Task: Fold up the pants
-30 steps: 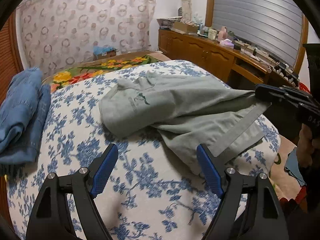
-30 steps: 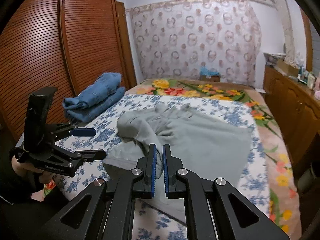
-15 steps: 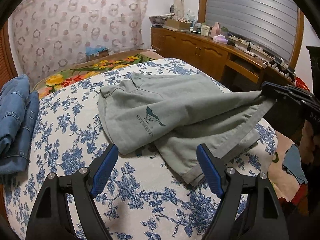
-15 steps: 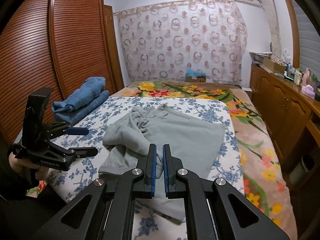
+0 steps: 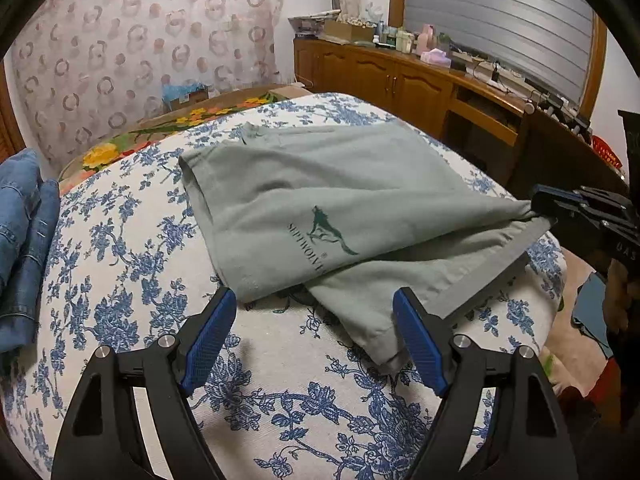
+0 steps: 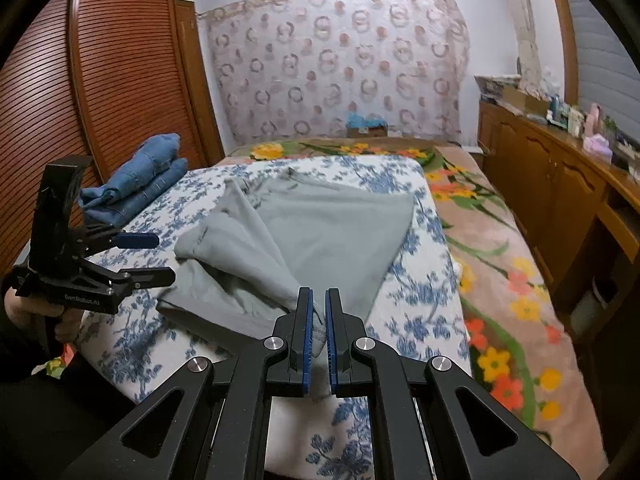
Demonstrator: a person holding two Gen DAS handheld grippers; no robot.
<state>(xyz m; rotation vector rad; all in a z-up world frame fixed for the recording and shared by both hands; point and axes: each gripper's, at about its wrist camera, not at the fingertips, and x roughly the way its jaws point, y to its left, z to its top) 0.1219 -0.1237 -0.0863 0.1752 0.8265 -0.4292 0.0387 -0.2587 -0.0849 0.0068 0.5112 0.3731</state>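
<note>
Grey pants [image 5: 320, 200] partly folded on bed [image 5: 280, 420]; right hand-held gripper [image 6: 318, 330] pinching waistband; left hand-held gripper [image 5: 312, 328] spread, empty; final folds remain.

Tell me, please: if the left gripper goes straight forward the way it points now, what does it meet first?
Probably the grey pants: their near edge lies just ahead between the open fingers of the left gripper. Depth is unclear, so it could touch the flowered bedcover first.

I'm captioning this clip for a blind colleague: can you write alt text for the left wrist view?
Pale grey-green cotton pants with a dark green animal logo lie partly folded on a white bedspread with blue flowers, one corner pinched by the shut right gripper. The open left gripper hovers near their closest edge; folded blue denim jeans lie far left.
</note>
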